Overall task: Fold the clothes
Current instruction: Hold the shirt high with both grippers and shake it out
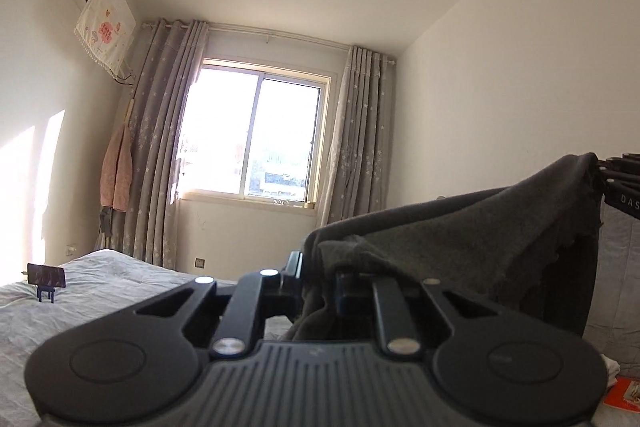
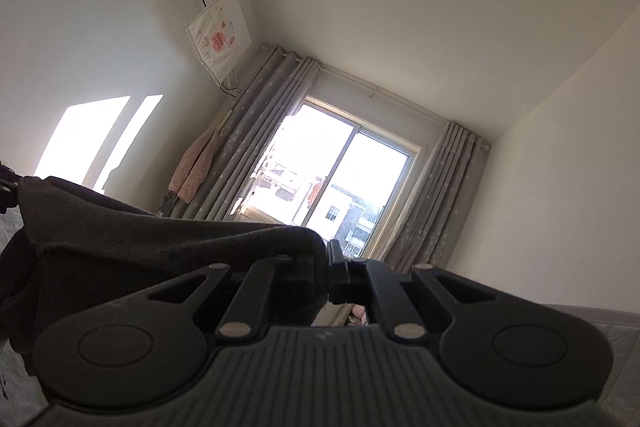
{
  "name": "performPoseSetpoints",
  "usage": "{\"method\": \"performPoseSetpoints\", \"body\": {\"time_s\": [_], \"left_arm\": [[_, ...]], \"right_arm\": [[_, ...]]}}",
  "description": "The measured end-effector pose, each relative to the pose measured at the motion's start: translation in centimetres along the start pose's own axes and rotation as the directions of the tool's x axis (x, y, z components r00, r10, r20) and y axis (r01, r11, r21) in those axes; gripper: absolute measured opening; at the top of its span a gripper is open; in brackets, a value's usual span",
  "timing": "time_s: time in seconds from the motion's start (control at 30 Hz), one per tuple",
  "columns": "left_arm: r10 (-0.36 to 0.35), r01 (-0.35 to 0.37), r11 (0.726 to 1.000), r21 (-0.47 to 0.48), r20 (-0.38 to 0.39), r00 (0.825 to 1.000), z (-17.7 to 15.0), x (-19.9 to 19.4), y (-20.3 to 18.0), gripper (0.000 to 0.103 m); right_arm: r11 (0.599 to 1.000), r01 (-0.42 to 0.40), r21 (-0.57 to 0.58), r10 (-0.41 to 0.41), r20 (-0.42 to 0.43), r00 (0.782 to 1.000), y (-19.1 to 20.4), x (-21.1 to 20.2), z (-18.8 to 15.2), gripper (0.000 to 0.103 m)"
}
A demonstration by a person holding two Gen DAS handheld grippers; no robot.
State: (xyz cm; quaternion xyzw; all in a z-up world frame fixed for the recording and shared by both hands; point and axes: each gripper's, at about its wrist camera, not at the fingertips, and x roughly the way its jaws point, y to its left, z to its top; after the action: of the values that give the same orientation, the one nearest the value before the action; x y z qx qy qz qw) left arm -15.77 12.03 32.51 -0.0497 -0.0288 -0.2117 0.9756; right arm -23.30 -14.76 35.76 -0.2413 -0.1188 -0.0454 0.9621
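Observation:
A dark grey garment point(image 1: 460, 239) hangs stretched in the air between my two grippers. My left gripper point(image 1: 316, 267) is shut on one end of it, with cloth bunched over the fingers. The other end reaches the right gripper, seen at the far right of the left wrist view point(image 1: 620, 183). In the right wrist view the same garment point(image 2: 140, 243) spreads to the left, and my right gripper point(image 2: 326, 275) is shut on its edge. Both grippers are raised above the bed and tilted up toward the window.
A bed with a pale grey wrinkled sheet point(image 1: 100, 287) lies below, with a small dark stand point(image 1: 46, 277) on it. A window point(image 1: 256, 135) with grey curtains is ahead. A pink garment point(image 1: 116, 179) hangs at the left wall. An orange item point(image 1: 624, 393) lies at lower right.

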Motion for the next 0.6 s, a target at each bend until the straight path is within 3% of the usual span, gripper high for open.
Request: {"method": "performPoseSetpoints", "body": {"time_s": [0.13,0.23,0.3,0.4,0.5,0.53,0.6], "left_arm": [[-0.115,0.115,0.993,0.011,-0.041,0.993,3.0,-0.8,0.2,0.015],[-0.219,0.219,0.976,0.002,-0.074,0.973,3.9,0.0,0.2,0.015],[-0.276,0.276,0.961,-0.013,-0.121,0.954,3.2,1.8,0.0,0.016],[-0.298,0.31,0.951,0.016,-0.228,0.927,-0.2,6.3,-1.4,0.016],[-0.29,0.31,0.95,-0.018,-0.408,0.866,-6.2,13.3,-2.2,0.022],[-0.259,0.276,0.961,-0.035,-0.473,0.842,-9.0,15.9,-2.0,0.025],[-0.156,0.158,0.986,-0.052,-0.61,0.776,-15.7,21.6,-1.0,0.035]], "right_arm": [[0.999,0.017,0.028,-0.018,0.057,0.998,-2.1,-2.2,1.2,0.005],[0.997,0.012,0.076,-0.016,0.056,0.998,-4.3,-2.8,1.2,0.005],[0.993,0.009,0.115,-0.011,0.022,1.0,-5.3,-2.0,0.4,0.005],[0.987,0.007,0.162,0.003,-0.06,0.998,-6.0,0.4,-1.7,0.005],[0.987,0.011,0.161,0.027,-0.231,0.973,-4.6,6.1,-7.0,0.005],[0.986,0.009,0.168,0.042,-0.302,0.952,-3.9,8.6,-9.5,0.005],[0.979,0.004,0.206,0.095,-0.468,0.879,-2.3,14.4,-15.9,0.006]]}}
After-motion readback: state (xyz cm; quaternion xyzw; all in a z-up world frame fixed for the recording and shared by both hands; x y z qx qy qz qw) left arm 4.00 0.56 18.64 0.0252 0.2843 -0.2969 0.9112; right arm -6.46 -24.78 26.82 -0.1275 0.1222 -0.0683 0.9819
